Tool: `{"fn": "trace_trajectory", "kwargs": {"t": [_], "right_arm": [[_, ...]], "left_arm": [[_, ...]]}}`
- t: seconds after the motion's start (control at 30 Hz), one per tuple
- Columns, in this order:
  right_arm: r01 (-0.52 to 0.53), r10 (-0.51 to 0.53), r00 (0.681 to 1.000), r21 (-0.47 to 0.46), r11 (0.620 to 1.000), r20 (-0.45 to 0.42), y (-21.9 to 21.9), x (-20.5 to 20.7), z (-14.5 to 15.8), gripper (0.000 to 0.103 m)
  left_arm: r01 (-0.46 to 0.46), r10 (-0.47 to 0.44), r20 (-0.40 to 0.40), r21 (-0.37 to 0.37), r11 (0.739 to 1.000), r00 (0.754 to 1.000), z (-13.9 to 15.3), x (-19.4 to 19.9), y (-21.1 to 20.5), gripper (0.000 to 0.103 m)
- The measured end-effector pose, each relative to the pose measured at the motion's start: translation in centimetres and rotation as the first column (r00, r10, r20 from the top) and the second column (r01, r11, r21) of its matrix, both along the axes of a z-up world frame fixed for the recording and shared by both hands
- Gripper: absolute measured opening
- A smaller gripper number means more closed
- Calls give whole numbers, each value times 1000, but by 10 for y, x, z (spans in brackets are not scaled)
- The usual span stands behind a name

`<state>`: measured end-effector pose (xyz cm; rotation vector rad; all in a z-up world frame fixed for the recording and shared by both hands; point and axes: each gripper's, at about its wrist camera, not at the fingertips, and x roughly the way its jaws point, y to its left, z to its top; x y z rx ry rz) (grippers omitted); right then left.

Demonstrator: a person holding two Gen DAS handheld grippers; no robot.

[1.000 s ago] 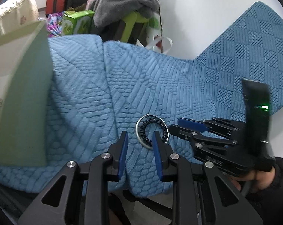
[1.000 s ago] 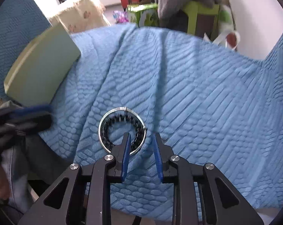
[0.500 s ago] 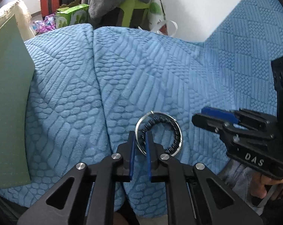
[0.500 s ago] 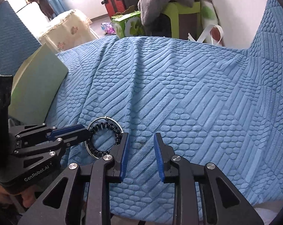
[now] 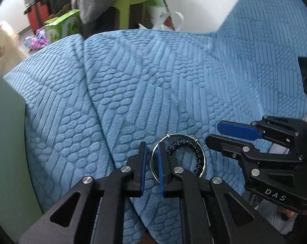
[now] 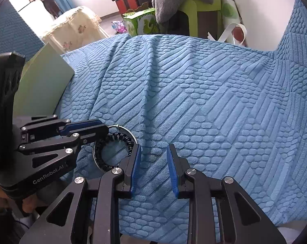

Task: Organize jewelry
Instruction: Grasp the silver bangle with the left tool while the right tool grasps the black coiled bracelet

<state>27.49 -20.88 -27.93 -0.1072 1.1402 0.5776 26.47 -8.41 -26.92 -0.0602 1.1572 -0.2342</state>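
Left tongs (image 5: 151, 148) are on the job. The bracelet (image 5: 197, 154), a thin metal hoop strung with a black coil, lies flat on the blue quilted cover (image 5: 153, 81).

- Key relation: the hoop's near-left rim runs between the left tongs' fingers. One finger is outside the hoop and the other is inside it. Most of the hoop lies ahead and to the right of those tongs.
- A hoop has no long axis. The stretch of rim that is straddled runs roughly along the line the tongs point.
- Left tongs have just been closing and are now nearly together. A sliver of cover shows either side of the wire, so I judge the rim is framed but not yet pinched.
- Right tongs (image 6: 153, 158) are moderately spread and hold nothing. The bracelet sits just off their left finger, which hides part of the coil.
- Left hand is nearer and better placed.
- Pose: both tongs pitch steeply down at the cover, tips low, coming in from opposite sides of the hoop.

Next move likely needs a final squeeze, then a straight lift. The thin wire could slip.
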Motion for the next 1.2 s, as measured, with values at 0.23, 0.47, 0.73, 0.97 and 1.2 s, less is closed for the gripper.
{"fn": "trace_trajectory", "kwargs": {"t": [0.23, 0.47, 0.73, 0.97, 1.2], "right_arm": [[21, -20, 1000, 2, 1000, -7, -4, 3, -1, 24], [45, -45, 999, 4, 999, -16, -8, 5, -2, 24], [82, -82, 997, 32, 996, -3, -18, 5, 2, 24], [117, -122, 991, 97, 988, 54, -28, 3, 18, 24], [65, -71, 996, 91, 994, 56, -16, -6, 19, 24]], "left_arm": [[159, -159, -8, 117, 980, 987, -1, 11, -26, 10], [250, -254, -2, 175, 952, 967, -3, 7, -43, 2], [155, -156, 55, 26, 988, 986, 14, -13, -29, 2], [92, -86, 99, -58, 994, 991, 35, -30, -15, 1], [44, -26, 137, -134, 990, 990, 60, -50, 7, 1]]}}
